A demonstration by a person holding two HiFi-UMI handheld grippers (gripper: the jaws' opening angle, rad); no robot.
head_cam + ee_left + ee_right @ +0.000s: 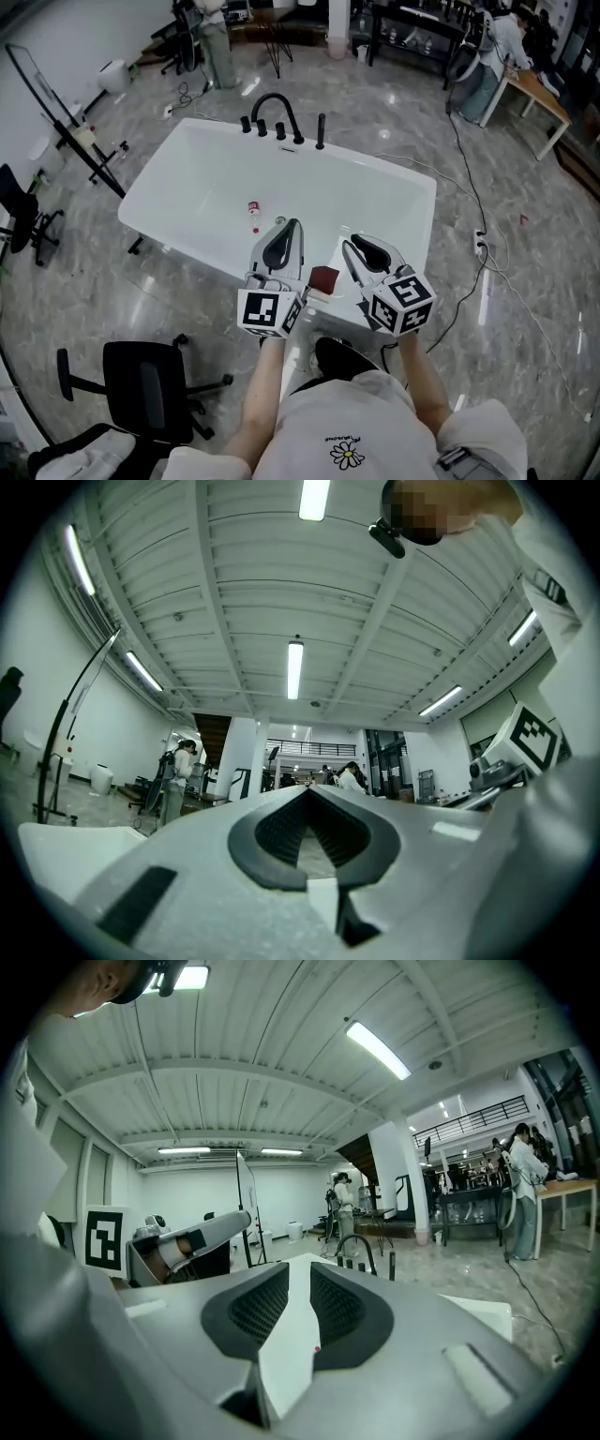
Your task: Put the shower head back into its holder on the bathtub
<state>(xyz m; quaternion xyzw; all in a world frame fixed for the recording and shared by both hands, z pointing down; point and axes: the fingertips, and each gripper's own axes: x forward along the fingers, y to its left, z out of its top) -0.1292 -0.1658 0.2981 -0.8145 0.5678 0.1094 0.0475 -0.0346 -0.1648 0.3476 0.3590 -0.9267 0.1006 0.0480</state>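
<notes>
A white bathtub (178,173) fills the middle of the head view. On its far rim stand a curved black faucet (277,105) and, to its right, a slim black shower head (321,131), upright and apart from both grippers. The faucet (355,1244) and the shower head (391,1265) also show small in the right gripper view. My left gripper (289,228) hangs over the tub's near rim, its tips together and nothing in them. My right gripper (353,246) is beside it with a narrow gap between the pads, and that gap is bare.
A small red-and-white thing (253,207) lies on the tub's bottom. A dark red block (324,277) sits between the grippers at the near rim. A black office chair (141,380) stands at lower left, a cable (466,169) runs along the floor at right, and a black stand (66,122) is at left.
</notes>
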